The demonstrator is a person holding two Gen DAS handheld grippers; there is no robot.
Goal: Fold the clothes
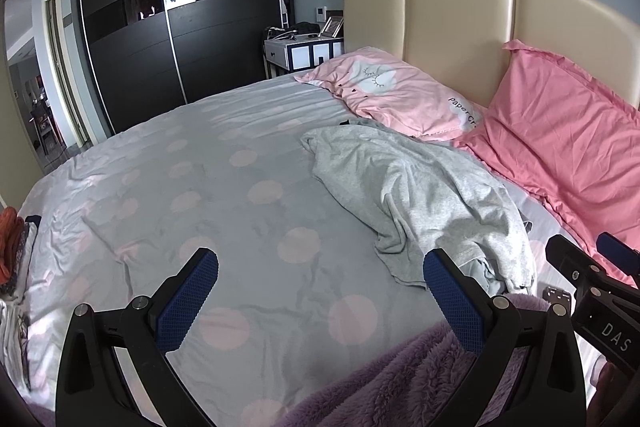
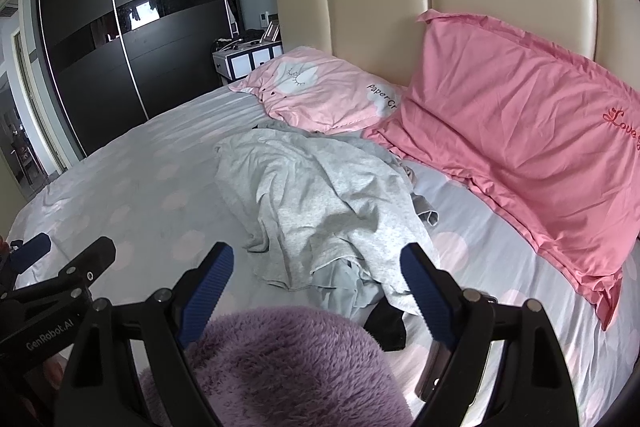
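A crumpled light grey garment [image 1: 420, 199] lies on the bed near the pillows; it also shows in the right wrist view [image 2: 324, 203]. My left gripper [image 1: 320, 291] is open and empty, hovering above the sheet to the left of the garment. My right gripper [image 2: 316, 283] is open and empty, above the garment's near edge. A fuzzy purple fabric [image 2: 288, 367] lies under the right gripper; it also shows in the left wrist view [image 1: 400, 379]. A small black cloth [image 2: 386, 323] lies beside it.
The bed has a grey sheet with pink dots [image 1: 180, 211]. Two pink pillows [image 1: 572, 155] [image 1: 384, 87] lean at the beige headboard [image 1: 452, 23]. More clothes [image 1: 12, 247] lie at the bed's left edge. A dark wardrobe [image 1: 160, 19] and nightstand [image 1: 300, 51] stand behind.
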